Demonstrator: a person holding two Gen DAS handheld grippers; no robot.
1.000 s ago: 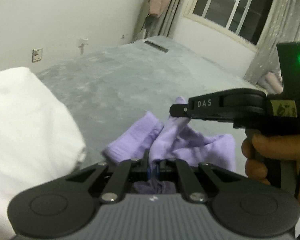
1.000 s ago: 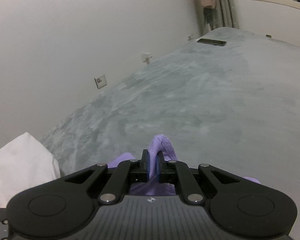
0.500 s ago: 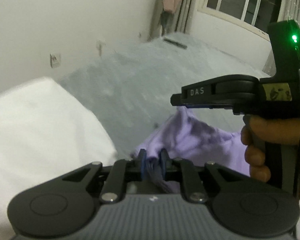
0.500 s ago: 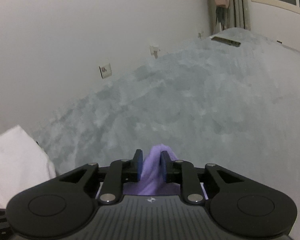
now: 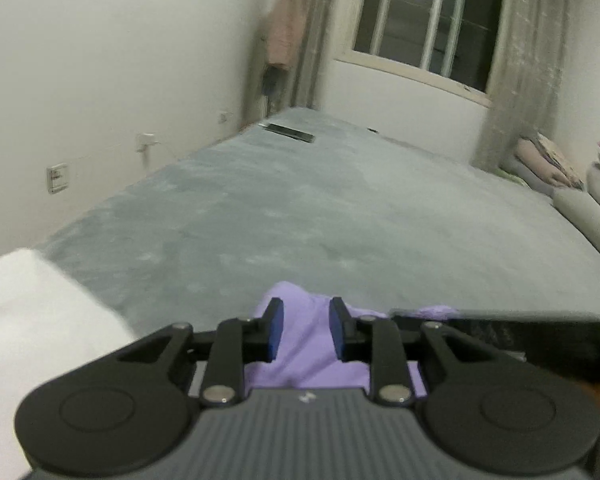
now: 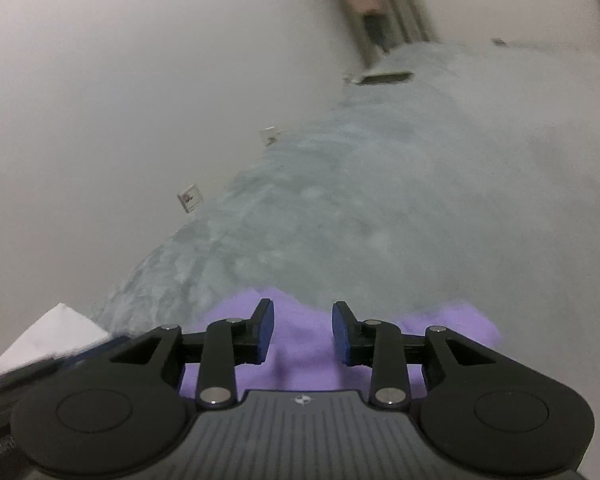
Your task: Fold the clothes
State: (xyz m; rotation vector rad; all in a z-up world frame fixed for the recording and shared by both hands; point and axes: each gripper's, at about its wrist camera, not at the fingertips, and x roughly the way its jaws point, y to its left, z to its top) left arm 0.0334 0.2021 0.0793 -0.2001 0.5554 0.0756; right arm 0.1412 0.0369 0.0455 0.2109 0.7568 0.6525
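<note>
Left wrist view showed the left gripper [image 5: 305, 330] with its two blue pads [image 5: 275, 334] parted; its jaws had just been opening. A ridge of one purple garment [image 5: 306, 350] stood in the gap, and whether either pad touched it could not be told from the frame. The garment lay on the near edge of one grey bed [image 5: 340, 208], directly under both tools. One white pillow [image 5: 32, 320] lay to the left, close beside the garment. A blurred dark shape at the right edge was part of the right gripper [image 5: 500, 340]. One dark flat object [image 5: 290, 133] lay at the far end of the bed. Two wall sockets [image 5: 57, 177] were mounted on the left wall. One window [image 5: 428, 20] with two curtains [image 5: 520, 68] closed off the far wall.

Right wrist view was blurred. The right gripper [image 6: 303, 332] also had two pads [image 6: 266, 332] parted, its jaws just having been opening, with the garment [image 6: 300, 344] spread below and between them without visible pinching. The bed [image 6: 380, 200] extended beyond it, and the pillow [image 6: 48, 340] appeared at the lower left.
</note>
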